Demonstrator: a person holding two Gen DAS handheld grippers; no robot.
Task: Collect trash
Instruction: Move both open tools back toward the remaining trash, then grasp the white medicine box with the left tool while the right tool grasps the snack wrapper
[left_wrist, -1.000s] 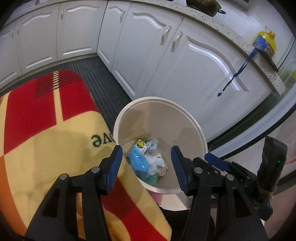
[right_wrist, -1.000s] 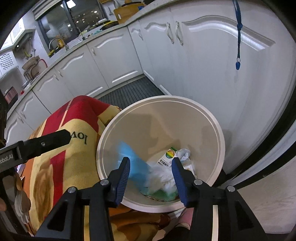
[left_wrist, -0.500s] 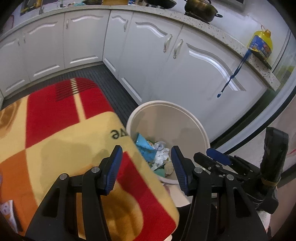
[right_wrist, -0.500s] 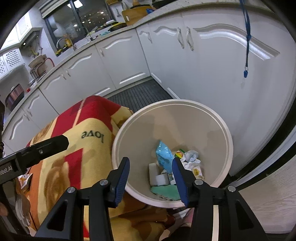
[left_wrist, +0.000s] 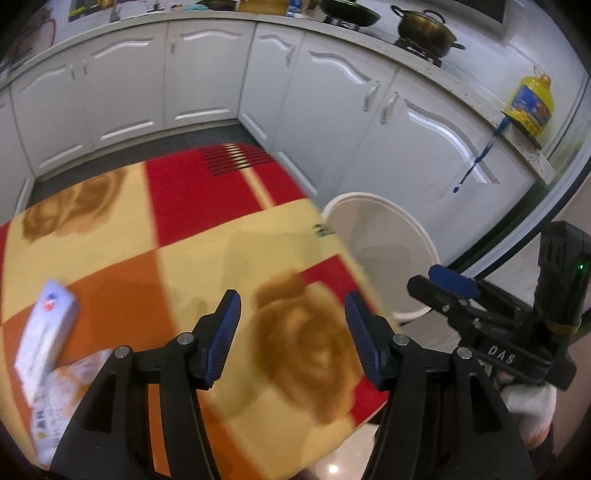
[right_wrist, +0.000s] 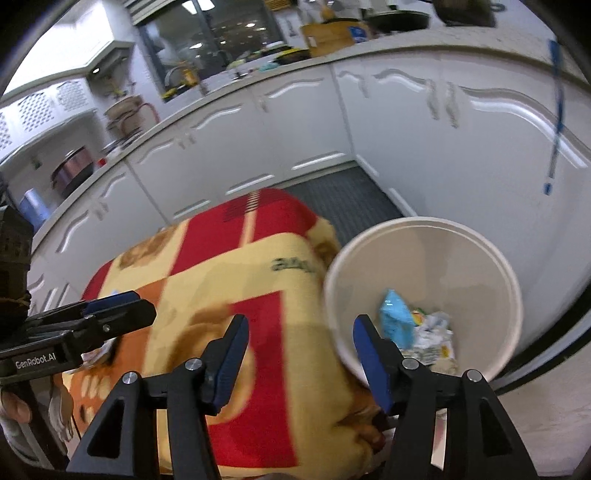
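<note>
**Reaching for light paper litter on the blanketed desk**

Lying at the left edge of the blanket-covered desk (left_wrist: 229, 236), a white carton (left_wrist: 44, 339) rests on crumpled wrappers (left_wrist: 70, 391); both look light, crushable and a little slick, so pinch the carton across its narrow sides; left gripper (left_wrist: 291, 332) and right gripper (right_wrist: 299, 350) are both spread and empty; the bin (right_wrist: 476, 236) beside the desk already holds scraps.

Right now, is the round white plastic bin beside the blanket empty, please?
No, the round white plastic bin holds a light blue packet and crumpled white wrappers.
</note>
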